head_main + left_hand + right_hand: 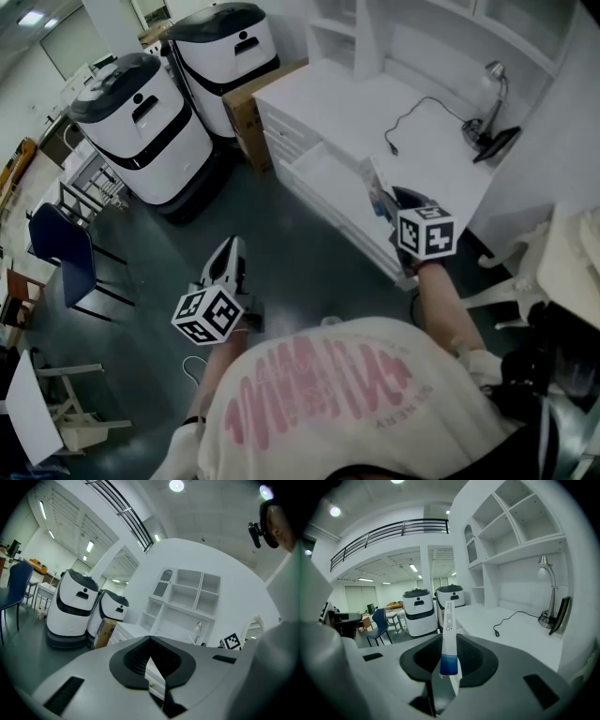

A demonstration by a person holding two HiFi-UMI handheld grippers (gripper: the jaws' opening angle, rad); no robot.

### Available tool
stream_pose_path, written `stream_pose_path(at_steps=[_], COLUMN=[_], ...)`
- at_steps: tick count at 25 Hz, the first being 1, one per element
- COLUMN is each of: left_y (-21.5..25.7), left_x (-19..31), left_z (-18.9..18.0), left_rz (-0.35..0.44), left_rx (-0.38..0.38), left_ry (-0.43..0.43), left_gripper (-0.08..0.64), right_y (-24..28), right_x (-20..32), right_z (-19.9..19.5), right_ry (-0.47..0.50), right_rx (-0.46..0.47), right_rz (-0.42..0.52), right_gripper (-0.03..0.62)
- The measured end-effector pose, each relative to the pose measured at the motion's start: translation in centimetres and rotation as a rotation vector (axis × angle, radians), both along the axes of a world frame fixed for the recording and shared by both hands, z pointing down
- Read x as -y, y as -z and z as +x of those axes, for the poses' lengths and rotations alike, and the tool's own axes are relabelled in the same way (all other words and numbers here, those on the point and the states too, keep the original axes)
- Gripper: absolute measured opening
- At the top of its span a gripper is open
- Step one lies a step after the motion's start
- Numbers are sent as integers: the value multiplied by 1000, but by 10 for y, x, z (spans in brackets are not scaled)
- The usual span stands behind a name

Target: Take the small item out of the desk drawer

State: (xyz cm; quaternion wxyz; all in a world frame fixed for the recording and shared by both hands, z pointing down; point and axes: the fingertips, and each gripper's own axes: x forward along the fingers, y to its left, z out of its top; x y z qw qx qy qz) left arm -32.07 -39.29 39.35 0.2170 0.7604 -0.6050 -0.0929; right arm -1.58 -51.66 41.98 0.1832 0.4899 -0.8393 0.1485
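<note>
1. Held item: a flat white tube with a blue end [448, 637] is clamped upright between the black pads of the right gripper [449, 663], whose jaws are closed narrowly on it.
2. Location: the tube is held just above the open white desk drawer [323, 178], clear of it.
3. The left gripper [150, 641] is held over the dark grey floor [281, 253], well apart from the desk. Its jaw tips are brought together and nothing is gripped.
4. On the white desk [356, 103] a black cable [427, 111] and a silver desk lamp [494, 139] are kept.
5. Beside the desk a brown cardboard box [246, 111] and two white-and-black rounded machines [141, 122] are stood.
</note>
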Motion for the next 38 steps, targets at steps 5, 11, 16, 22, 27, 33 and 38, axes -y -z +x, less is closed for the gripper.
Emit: stream_pose_path(at_steps=[5, 11, 16, 22, 27, 33, 38], left_y=[6, 10, 14, 10, 9, 7, 0], left_x=[-27, -61, -85, -119, -144, -162, -171], left_z=[-4, 5, 18, 33, 39, 40, 38], left_rz=[16, 38, 54, 49, 44, 40, 24], left_rx=[12, 3, 16, 30, 26, 20, 13], left_ry=[19, 0, -20, -36, -37, -37, -37], left_gripper=[29, 29, 28, 29, 28, 28, 29], right_y=[17, 39, 50, 47, 42, 38, 32], right_x=[-34, -81, -115, -154, -179, -197, -209], right_z=[-7, -13, -16, -18, -17, -21, -25], right_ry=[10, 28, 46, 68, 76, 76, 73], right_rx=[1, 27, 34, 86, 82, 93, 85], right_rz=[47, 102, 146, 121, 116, 113, 106], right_gripper=[101, 103, 103, 103, 103, 103, 103])
